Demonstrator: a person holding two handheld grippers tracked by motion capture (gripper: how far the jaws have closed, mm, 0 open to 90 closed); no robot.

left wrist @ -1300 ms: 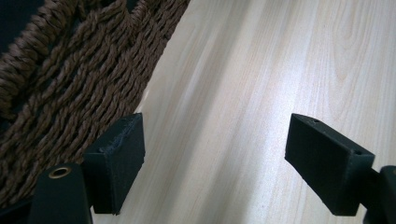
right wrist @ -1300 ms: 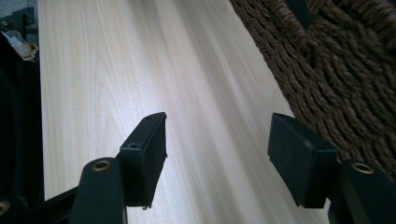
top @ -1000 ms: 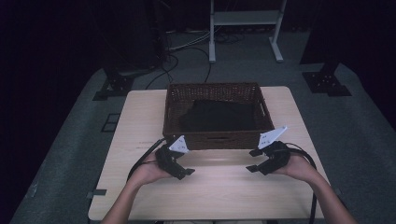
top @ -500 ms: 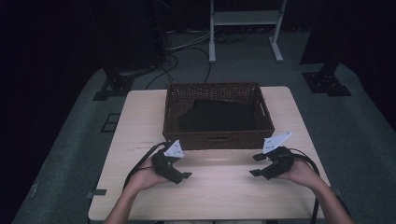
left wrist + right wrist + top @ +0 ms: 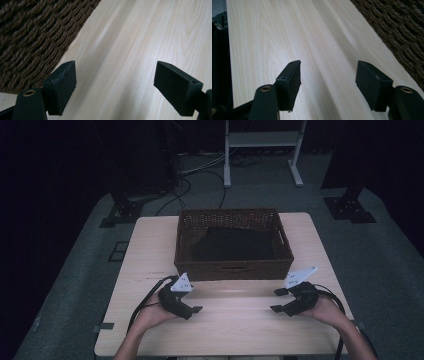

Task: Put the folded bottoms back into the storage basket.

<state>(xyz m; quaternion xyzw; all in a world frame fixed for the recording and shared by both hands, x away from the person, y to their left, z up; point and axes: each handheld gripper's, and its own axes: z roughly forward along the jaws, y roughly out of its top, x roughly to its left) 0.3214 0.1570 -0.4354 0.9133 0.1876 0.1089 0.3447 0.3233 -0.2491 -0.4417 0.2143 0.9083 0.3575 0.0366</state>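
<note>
Basket [image 5: 232, 265] lies just beyond both grippers; left gripper [image 5: 196, 309] and right gripper [image 5: 274, 300] fingers apart, empty.

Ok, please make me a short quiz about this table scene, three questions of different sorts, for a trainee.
1. True or false: the dark cloth lies inside the basket.
2. Multiple choice: the jaws of the left hand-held gripper are A) shut on the cloth, B) open with nothing between them, C) shut on the basket rim.
3. Fill in: both the left and the right hand-held gripper are over the bare wooden ____, on the person's side of the basket.

Key
1. True.
2. B.
3. Table.
</note>
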